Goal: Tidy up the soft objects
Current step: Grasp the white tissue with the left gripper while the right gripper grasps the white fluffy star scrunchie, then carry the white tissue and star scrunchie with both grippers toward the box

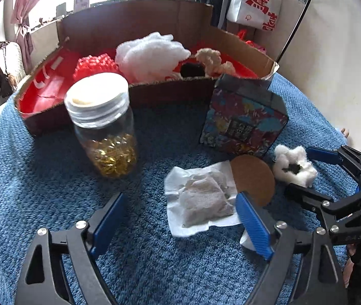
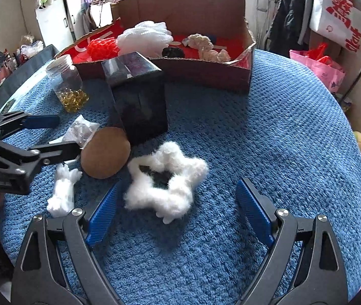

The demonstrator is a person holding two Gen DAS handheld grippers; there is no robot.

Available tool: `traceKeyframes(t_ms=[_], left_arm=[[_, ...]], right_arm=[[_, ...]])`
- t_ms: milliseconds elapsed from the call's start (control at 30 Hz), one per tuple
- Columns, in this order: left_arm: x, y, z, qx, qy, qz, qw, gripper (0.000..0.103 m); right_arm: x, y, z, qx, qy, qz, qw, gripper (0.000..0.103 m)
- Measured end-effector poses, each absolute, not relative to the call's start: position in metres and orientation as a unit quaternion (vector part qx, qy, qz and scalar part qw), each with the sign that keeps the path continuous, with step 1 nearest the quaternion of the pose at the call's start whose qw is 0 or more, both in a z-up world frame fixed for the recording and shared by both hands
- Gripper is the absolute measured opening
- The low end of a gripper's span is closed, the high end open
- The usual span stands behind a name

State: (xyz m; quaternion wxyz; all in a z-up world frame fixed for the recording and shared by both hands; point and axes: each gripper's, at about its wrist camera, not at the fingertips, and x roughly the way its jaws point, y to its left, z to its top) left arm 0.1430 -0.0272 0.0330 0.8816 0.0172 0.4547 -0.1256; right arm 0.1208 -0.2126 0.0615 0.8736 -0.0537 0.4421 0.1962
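**Q:** Status of the sort?

**A:** Partly done, by my reading. The cardboard box (image 1: 170, 94) already holds a white fluffy wad (image 1: 152, 56), a red knitted piece (image 1: 95, 64), a cream knitted item (image 1: 213, 62) and something small and dark (image 1: 192, 70). On the blue blanket (image 2: 295, 127) outside it, soft things remain: the cotton ring (image 2: 166, 181) with a dark centre, a smaller cotton tuft (image 2: 63, 190), and a gauze sachet (image 1: 203, 199) lying on white paper.

**Q:** Your tools?

**A:** My right gripper (image 2: 178, 214) is spread wide and empty, its blue pads either side of the cotton ring, left pad just beside it, not closed. My left gripper (image 1: 180, 222) is also wide and empty, with the sachet between its fingers, toward the right pad.

**Q:** Other containers?

**A:** A clear jar (image 1: 103, 124) with a white lid, about a third full of yellow capsules. A patterned carton (image 1: 242, 122) stands closed in front of the box; contents unseen. A brown disc (image 1: 255, 178) lies beside it; hard or soft, I cannot tell.

**Q:** Remaining?

**A:** I judge three soft items are yet to go into the box.
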Motion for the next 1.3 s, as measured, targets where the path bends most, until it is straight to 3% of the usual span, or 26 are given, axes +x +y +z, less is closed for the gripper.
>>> traceKeyframes(t_ms=[67,100,167,233,333,1000,1300], left_arm=[[0.144,-0.029,0.032,0.024,0.45,-0.126,0.883,0.082],[0.144,-0.029,0.032,0.026,0.447,-0.13,0.885,0.074],[0.144,-0.031,0.032,0.026,0.444,-0.141,0.884,0.055],[0.142,-0.03,0.033,0.027,0.439,-0.144,0.887,0.028],[0.137,-0.029,0.035,0.023,0.436,-0.153,0.886,0.016],[0.104,0.022,0.049,-0.01,0.413,-0.142,0.899,0.014],[0.116,0.056,0.064,0.002,0.405,-0.118,0.907,0.014]], right_arm=[[0.12,-0.211,0.062,-0.055,0.438,0.204,0.874,0.066],[0.12,-0.21,0.061,-0.055,0.439,0.206,0.873,0.061],[0.119,-0.211,0.062,-0.054,0.433,0.21,0.875,0.041],[0.115,-0.212,0.064,-0.054,0.425,0.214,0.878,0.04],[0.109,-0.21,0.068,-0.06,0.411,0.211,0.885,0.039],[0.085,-0.174,0.091,-0.047,0.389,0.267,0.88,0.039],[0.101,-0.132,0.115,-0.143,0.365,0.273,0.878,0.039]])
